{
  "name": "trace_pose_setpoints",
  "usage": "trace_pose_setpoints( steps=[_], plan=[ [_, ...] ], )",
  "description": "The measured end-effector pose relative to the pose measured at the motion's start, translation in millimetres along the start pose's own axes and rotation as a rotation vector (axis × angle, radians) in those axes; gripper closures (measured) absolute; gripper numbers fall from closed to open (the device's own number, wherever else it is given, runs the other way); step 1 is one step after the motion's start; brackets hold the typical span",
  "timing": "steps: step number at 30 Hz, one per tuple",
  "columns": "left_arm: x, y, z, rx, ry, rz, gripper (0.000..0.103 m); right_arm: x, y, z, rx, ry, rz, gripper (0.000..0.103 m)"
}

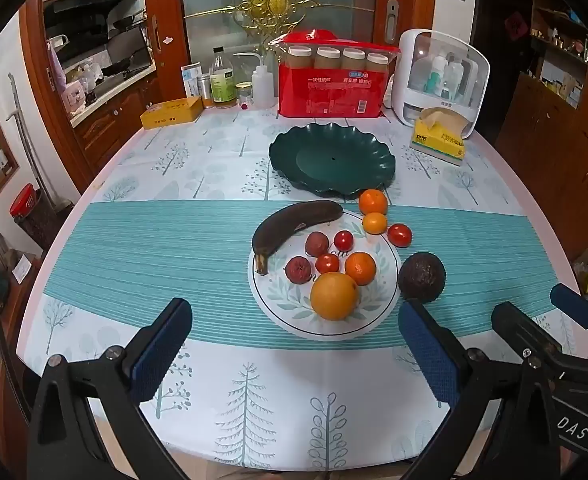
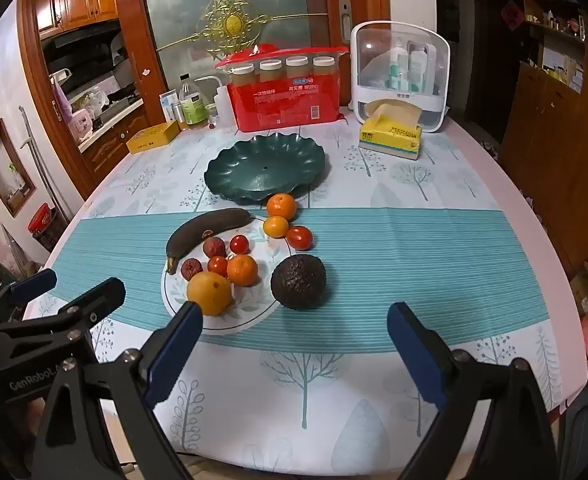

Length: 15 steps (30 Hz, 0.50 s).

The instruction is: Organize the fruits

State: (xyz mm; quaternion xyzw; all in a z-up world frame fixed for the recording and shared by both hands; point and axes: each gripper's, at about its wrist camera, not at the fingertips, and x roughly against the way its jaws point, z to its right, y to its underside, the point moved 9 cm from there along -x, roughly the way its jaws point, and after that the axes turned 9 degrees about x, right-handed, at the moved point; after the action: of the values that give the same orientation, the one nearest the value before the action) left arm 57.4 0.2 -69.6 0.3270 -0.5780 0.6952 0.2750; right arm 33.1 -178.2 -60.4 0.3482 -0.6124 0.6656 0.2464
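Fruits wait on the bench, both grippers hover with jaws spread.
Left gripper (image 1: pixel 294 344) and right gripper (image 2: pixel 294 344) hold nothing; white plate (image 1: pixel 374 320) mid-bench carries banana (image 1: pixel 294 220), oranges, tomatoes; avocado (image 2: pixel 298 282) beside it; green dish (image 1: pixel 332 158) toward the far edge.

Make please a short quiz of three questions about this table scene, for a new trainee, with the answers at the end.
1. True or false: the green tray already holds fruit.
2. Which fruit lies off the white plate, on the cloth by the right gripper?
A. banana
B. avocado
C. big orange
3. Fill in: both the left gripper and the right gripper have their jaws ____.

Key
1. False: it holds nothing.
2. B. The banana rests partly on the plate rim; the big orange sits on the plate.
3. open, with nothing between them.
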Motion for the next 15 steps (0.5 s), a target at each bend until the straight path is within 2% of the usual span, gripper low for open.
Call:
trace_pose_setpoints(
  steps=[4, 15],
  plan=[
    [0.4, -0.6, 0.5, -0.011, -0.003, 0.016, 0.001, -0.1, -0.5, -0.4, 0.007, 0.008, 0.003, 0.009],
    [-6.0, -1.6, -1.3, 0.011, 0.034, -0.026, 0.001, -2.4, -2.3, -5.0, 0.021, 0.013, 0.009, 0.009]
  ],
)
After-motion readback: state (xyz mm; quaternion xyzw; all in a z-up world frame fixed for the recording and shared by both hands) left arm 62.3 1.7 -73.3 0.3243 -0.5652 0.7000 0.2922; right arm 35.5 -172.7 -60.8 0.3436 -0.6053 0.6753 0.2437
